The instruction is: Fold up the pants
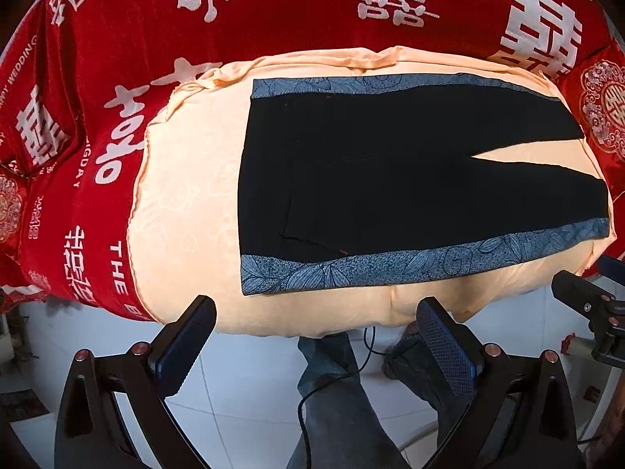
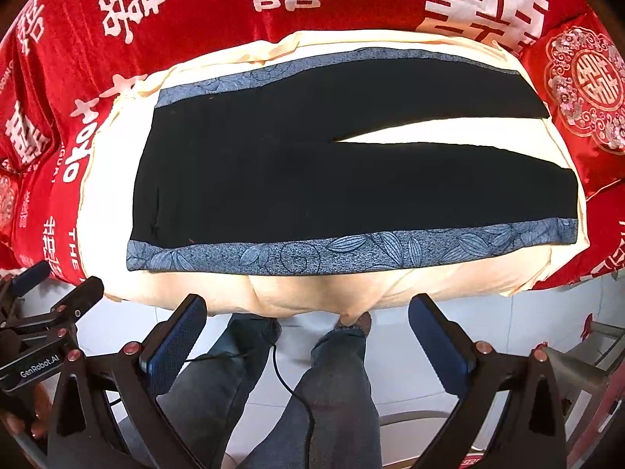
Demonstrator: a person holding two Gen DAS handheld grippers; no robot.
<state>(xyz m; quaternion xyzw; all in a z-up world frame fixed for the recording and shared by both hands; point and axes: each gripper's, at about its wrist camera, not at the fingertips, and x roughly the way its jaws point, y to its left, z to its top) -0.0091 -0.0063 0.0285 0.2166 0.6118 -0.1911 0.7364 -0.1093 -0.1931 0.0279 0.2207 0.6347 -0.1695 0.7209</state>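
Black pants [image 1: 371, 172] with blue leaf-pattern side stripes lie flat and unfolded on a peach cloth [image 1: 183, 211], waistband to the left, legs spread to the right. They also show in the right wrist view [image 2: 312, 183]. My left gripper [image 1: 316, 312] is open and empty, held above the floor just short of the near edge of the cloth. My right gripper [image 2: 308, 308] is open and empty, also near that edge. The right gripper shows at the far right of the left view [image 1: 586, 301].
The peach cloth [image 2: 312, 293] lies on a bed with a red cover [image 1: 273, 11] printed with white characters. A red cushion [image 2: 586, 90] sits at the right. Below are white floor tiles [image 1: 242, 383], the person's legs [image 2: 332, 391] and a black cable [image 2: 289, 383].
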